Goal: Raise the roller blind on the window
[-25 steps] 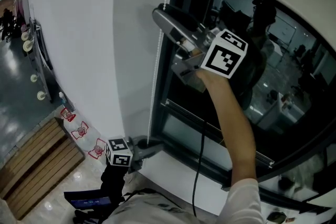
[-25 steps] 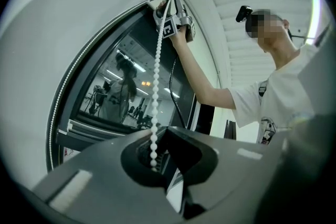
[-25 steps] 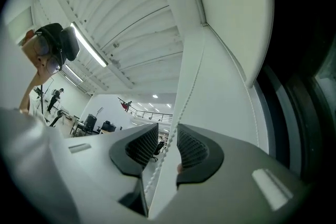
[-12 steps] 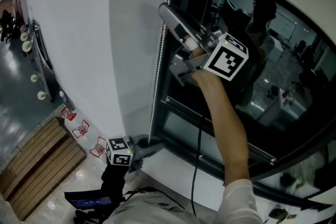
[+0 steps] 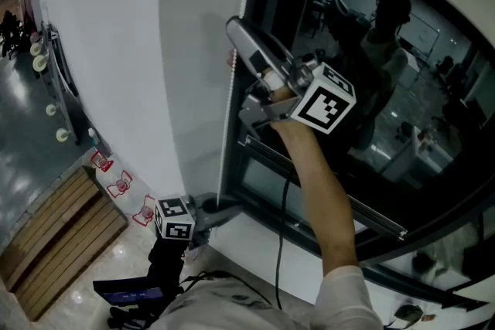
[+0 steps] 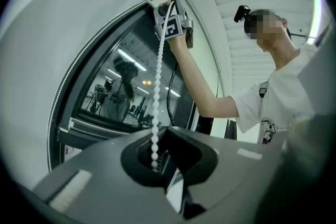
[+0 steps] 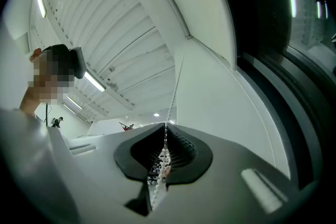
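Head view looks steeply down the window (image 5: 371, 89); the 2 gripper views look up along the shared bead chain (image 6: 158, 92).

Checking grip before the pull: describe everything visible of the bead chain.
The bead chain is a string of small white balls, plastic-looking, hanging along the window frame's left edge. The right gripper, whose jaws have just been closing, clamps it high up; the left gripper is shut on it near the sill.
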Demonstrator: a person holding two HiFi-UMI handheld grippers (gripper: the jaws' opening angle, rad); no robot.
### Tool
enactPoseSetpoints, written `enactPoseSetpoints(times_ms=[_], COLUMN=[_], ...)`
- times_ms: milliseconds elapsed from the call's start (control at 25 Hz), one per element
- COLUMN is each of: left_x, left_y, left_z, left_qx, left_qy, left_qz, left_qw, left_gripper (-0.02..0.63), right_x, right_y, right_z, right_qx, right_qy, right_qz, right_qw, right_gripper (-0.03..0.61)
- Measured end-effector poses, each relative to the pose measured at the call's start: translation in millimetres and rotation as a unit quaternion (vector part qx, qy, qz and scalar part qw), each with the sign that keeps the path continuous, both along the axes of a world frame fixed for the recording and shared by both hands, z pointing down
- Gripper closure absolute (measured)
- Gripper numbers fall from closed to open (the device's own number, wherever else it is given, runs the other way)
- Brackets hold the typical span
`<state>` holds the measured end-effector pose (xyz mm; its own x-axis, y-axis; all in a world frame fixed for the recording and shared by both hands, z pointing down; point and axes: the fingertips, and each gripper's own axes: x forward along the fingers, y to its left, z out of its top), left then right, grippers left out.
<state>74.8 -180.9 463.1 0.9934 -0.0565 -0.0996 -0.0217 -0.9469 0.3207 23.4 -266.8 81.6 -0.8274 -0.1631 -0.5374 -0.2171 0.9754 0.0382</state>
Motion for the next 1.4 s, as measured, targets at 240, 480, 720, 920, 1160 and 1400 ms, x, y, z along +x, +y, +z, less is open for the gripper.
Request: enactPoseSetpoints(times_ms=[240, 480, 720, 920, 1160, 1400], left_x=[-0.1, 2.5, 2.1, 0.2, 1.2, 2.4], left_y=[0.5, 2.0, 2.6, -1.6, -0.4, 4.9], left_z=[0.2, -0.6, 1.3, -1.8, 0.1, -3.2], left_qx=[-0.001, 0.001, -0.004, 0.004, 0.003, 0.007], left_qy=[0.001, 0.002, 0.001, 0.001, -0.002, -0.004], left_qz=[0.001, 0.005, 0.005, 0.001, 0.003, 0.003], left_qw=[1.0000, 1.0000, 1.0000, 1.0000, 1.0000, 1.0000], left_gripper=[0.615, 0.615, 0.615, 0.615, 0.615, 0.615], right_x=[-0.3, -4.3, -4.5, -5.4, -9.8, -6.8], right_y=[3.8, 10.1, 16.7, 20.1, 29.3, 40.3], right_z=[39.6, 87.0, 117.8, 144.0, 178.1, 212.7], right_qx=[-0.018, -0.041, -0.055, -0.064, -0.086, -0.111], right_qy=[0.011, 0.027, 0.030, 0.040, 0.055, 0.076], right_qz=[0.002, 0.001, 0.003, 0.009, 0.004, 0.010], right_qw=[1.000, 0.999, 0.998, 0.997, 0.995, 0.991], right_gripper=[0.565, 0.565, 0.565, 0.565, 0.565, 0.565])
